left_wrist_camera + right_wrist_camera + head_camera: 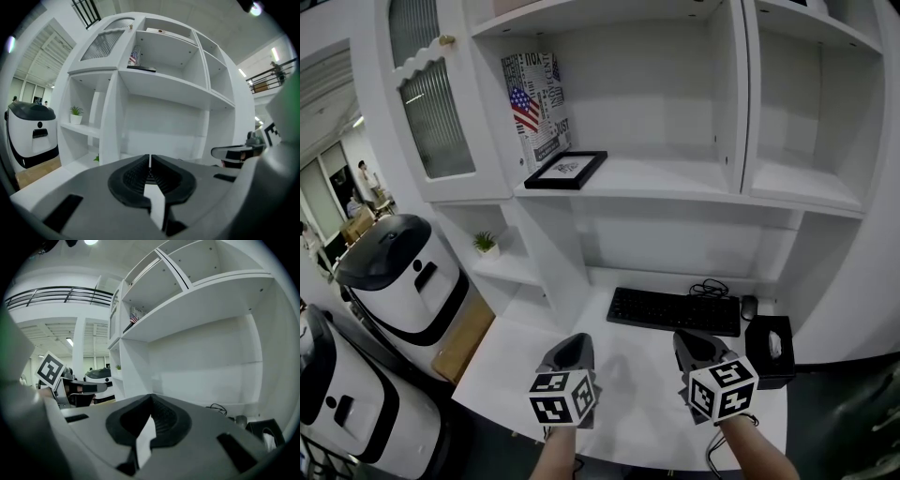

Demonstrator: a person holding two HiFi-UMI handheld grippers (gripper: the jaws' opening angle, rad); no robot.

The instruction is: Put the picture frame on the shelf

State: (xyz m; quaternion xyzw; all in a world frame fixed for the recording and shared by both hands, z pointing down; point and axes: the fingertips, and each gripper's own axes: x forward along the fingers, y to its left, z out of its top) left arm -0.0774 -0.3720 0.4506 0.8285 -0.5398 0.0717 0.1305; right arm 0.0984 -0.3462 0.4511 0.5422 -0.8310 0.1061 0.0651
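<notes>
A black picture frame with a white mat lies flat on the white shelf, at its left end below a printed panel with a flag. It also shows as a thin dark edge, the picture frame, high in the left gripper view. My left gripper hovers low over the desk, shut, nothing between its jaws. My right gripper is beside it, also shut and empty. Both are far below the frame and point toward the shelf unit.
A black keyboard lies on the white desk, with a mouse and a black tissue box at its right. A small potted plant stands on a low side shelf. White and black machines stand left of the desk.
</notes>
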